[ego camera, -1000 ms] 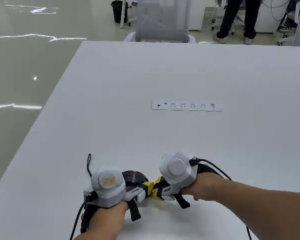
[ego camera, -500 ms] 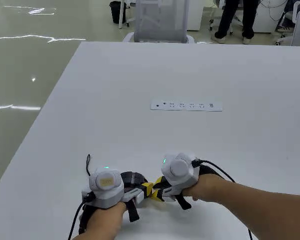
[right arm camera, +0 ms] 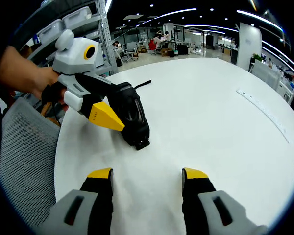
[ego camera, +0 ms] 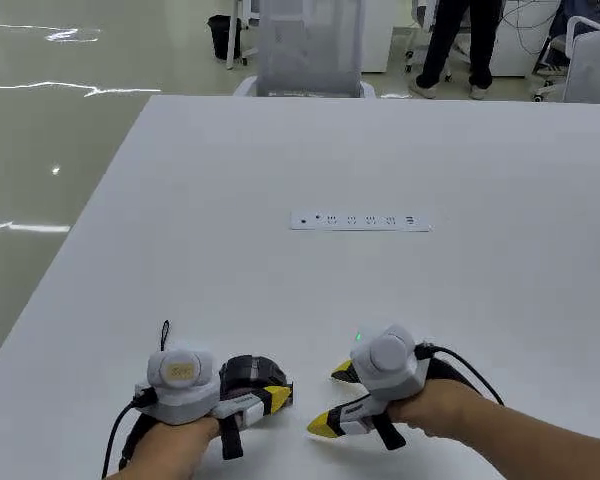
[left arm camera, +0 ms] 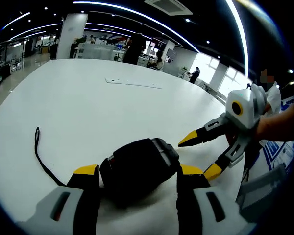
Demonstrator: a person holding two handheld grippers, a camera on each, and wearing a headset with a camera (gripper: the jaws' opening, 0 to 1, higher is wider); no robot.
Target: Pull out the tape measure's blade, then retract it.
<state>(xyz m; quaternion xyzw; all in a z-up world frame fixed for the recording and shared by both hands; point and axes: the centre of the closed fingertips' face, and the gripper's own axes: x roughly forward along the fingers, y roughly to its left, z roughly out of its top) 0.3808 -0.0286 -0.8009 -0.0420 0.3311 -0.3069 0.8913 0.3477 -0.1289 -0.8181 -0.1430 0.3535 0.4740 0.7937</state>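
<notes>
A black tape measure (ego camera: 248, 375) rests on the white table (ego camera: 280, 160) near its front edge, with my left gripper (ego camera: 262, 392) shut around its body. In the left gripper view the case (left arm camera: 139, 169) sits between the yellow-tipped jaws of the left gripper (left arm camera: 138, 172), and its black lanyard (left arm camera: 39, 152) trails to the left. No blade is out. My right gripper (ego camera: 331, 398) stands open a short way to the right, empty. The right gripper view has the right gripper (right arm camera: 147, 174) open over bare table, facing the tape measure (right arm camera: 132, 115) and the left gripper (right arm camera: 110, 117).
A white power strip (ego camera: 360, 221) lies mid-table, well beyond both grippers. A grey chair (ego camera: 310, 45) stands at the far edge, and a person (ego camera: 450, 40) stands behind it. The table's left edge (ego camera: 80, 230) drops to a shiny floor.
My right gripper, which was tip to tip with the left at the tape measure, has drawn away to the right and stands open. The left gripper keeps its hold. The head camera tilted slightly.
</notes>
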